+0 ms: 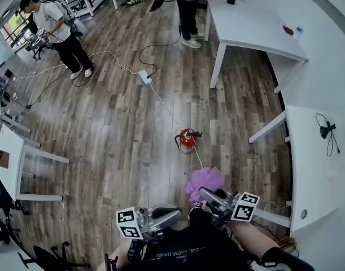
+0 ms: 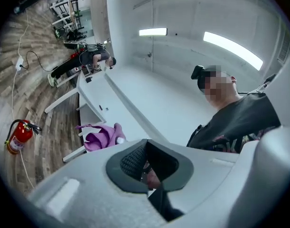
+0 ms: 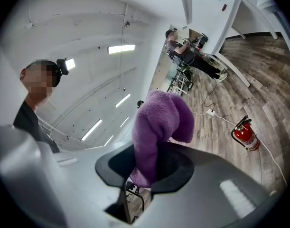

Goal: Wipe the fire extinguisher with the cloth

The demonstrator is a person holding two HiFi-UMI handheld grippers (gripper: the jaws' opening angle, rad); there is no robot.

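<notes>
Closest in, the right gripper is clenched on a soft purple knitted cloth. It pinches the fabric low down, so a rounded bunch stands out past the jaw tips. Held that way, the loose wad would meet a surface first, not the hard jaws. The left gripper has its jaws drawn together with nothing between them. In the head view it sits low and close to the person's body, beside the right one. My reading is that it is kept back as a spare hand, perhaps to steady the cylinder once wiping starts.

Both tools are off the ground and point forward. Ahead of them, well apart from the cloth and touched by neither gripper, the small red fire extinguisher with its black hose and handle stands upright on the brown wood-plank floor. A thin white cable runs along the boards just beside it toward a white power strip farther off.

Judging from this, no wiping has begun. The cloth is in hand, and the step now is to close the gap and bring the wad onto the red body.

Off to the right stands a white table with a black cord lying on it. Beyond the extinguisher is a second white table, and two people stand at the far end of the room.
</notes>
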